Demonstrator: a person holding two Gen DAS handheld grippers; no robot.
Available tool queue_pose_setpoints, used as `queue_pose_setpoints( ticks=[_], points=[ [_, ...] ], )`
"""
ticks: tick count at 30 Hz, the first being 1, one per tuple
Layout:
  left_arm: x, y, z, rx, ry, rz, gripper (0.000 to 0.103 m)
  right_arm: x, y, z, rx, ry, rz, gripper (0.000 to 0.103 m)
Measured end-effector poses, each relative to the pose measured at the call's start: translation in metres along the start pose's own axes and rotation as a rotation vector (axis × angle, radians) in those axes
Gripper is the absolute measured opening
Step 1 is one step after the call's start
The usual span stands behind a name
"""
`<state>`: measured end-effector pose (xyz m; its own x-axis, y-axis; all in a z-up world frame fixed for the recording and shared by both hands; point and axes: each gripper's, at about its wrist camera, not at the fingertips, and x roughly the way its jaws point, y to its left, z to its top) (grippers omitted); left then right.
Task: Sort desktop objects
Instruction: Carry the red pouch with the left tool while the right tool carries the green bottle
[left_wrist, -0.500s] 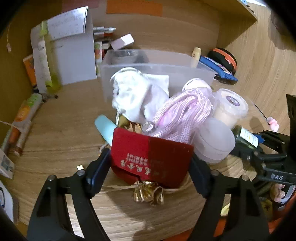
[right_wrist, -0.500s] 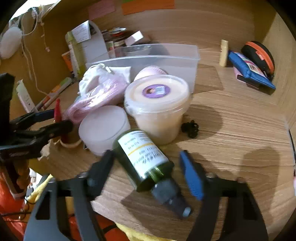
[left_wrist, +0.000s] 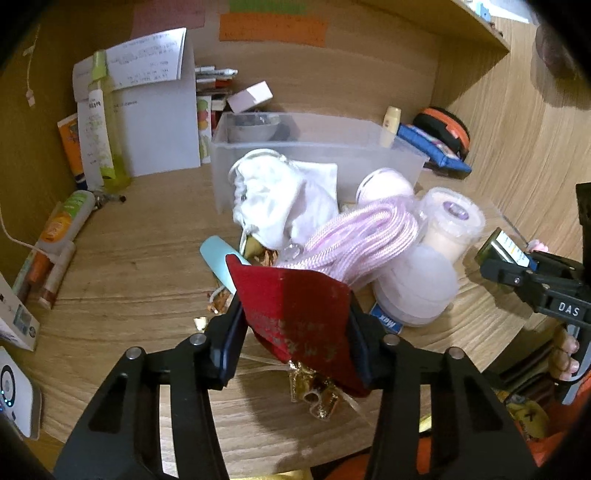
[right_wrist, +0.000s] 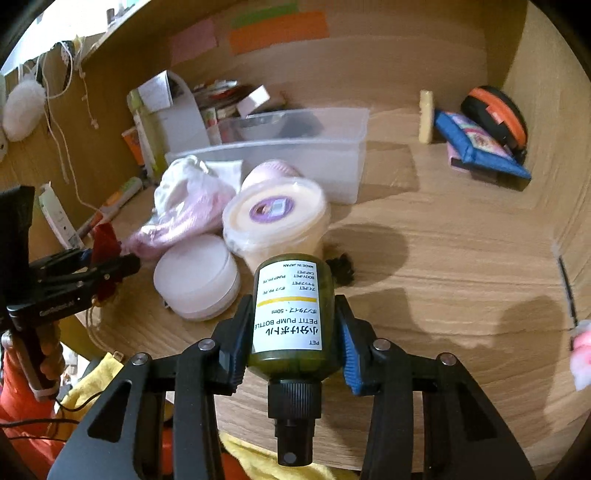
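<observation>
My left gripper (left_wrist: 295, 332) is shut on a red velvet pouch (left_wrist: 295, 314) with gold tassels and holds it lifted above the desk. My right gripper (right_wrist: 293, 336) is shut on a dark green pump bottle (right_wrist: 293, 314) with a white label, its black pump end pointing toward the camera. The bottle also shows in the left wrist view (left_wrist: 506, 247). A clear plastic bin (left_wrist: 317, 155) stands behind the pile of objects; it also shows in the right wrist view (right_wrist: 295, 155).
The pile holds a white drawstring bag (left_wrist: 273, 199), pink cord (left_wrist: 362, 236), a lidded cream tub (right_wrist: 277, 218), a frosted round jar (right_wrist: 195, 277) and a light blue case (left_wrist: 218, 254). Tubes and papers (left_wrist: 147, 110) line the left. A blue pouch (right_wrist: 480, 144) lies at back right.
Left gripper has lifted the red pouch off the desk. Right gripper has closed on the green bottle and raised it, turning it in line with the fingers.
</observation>
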<state>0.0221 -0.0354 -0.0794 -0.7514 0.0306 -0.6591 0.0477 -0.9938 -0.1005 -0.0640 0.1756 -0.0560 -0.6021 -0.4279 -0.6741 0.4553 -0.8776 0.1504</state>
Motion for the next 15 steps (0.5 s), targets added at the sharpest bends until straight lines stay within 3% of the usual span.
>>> queue_pose_setpoints(
  ticks=[15],
  points=[
    [-0.03, 0.002, 0.032, 0.005, -0.111, -0.004, 0.049, -0.024, -0.015, 0.03, 0.006, -0.096, 0.006, 0.038]
  ],
)
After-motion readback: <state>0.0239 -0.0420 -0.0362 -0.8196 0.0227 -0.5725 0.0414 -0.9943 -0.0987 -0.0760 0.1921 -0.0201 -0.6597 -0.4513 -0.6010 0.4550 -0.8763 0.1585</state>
